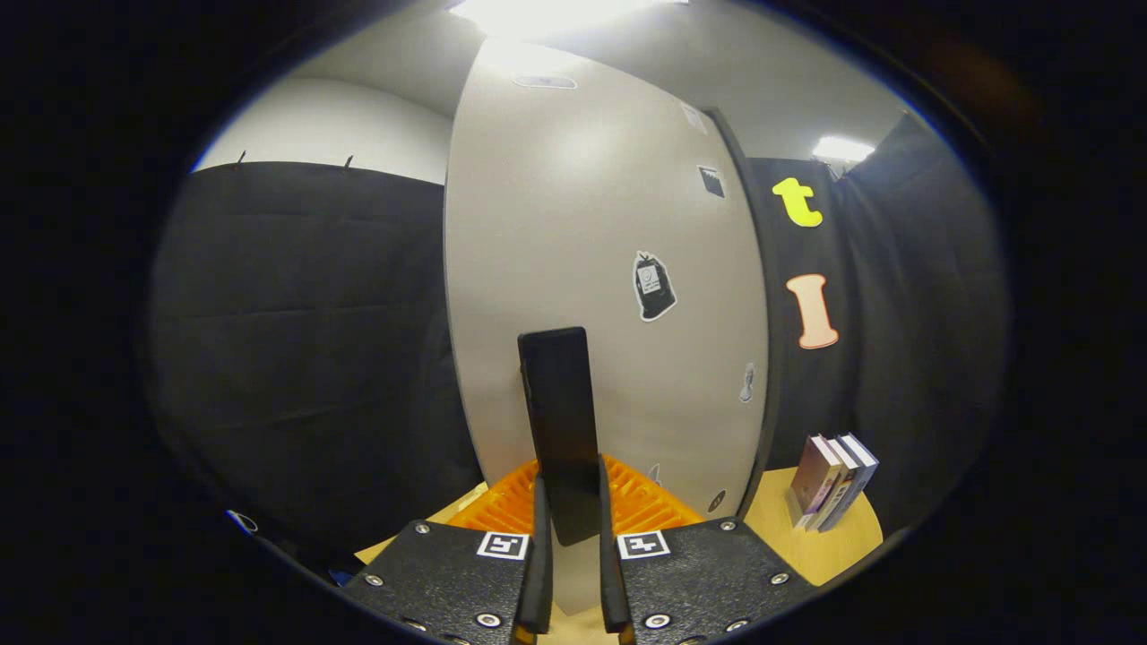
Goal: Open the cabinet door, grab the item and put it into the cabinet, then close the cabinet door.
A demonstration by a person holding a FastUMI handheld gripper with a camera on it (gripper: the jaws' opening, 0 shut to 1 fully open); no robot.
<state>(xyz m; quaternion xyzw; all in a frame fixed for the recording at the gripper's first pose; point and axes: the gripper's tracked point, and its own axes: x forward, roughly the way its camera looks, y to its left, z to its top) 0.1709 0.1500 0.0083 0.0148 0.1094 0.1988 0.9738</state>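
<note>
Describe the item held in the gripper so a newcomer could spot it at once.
Start at the tall pale panel with stickers. In front of it an orange slatted rack lies on the wooden table. The flat black slab stands upright between the gripper fingers, plain and dark, unlike the coloured books off to the right.

The item is a flat black slab (560, 421), like a thin phone or book, standing upright between the claw (573, 528) fingers, which press on its lower part. Behind it stands the pale grey cabinet door (582, 224), with stickers.
</note>
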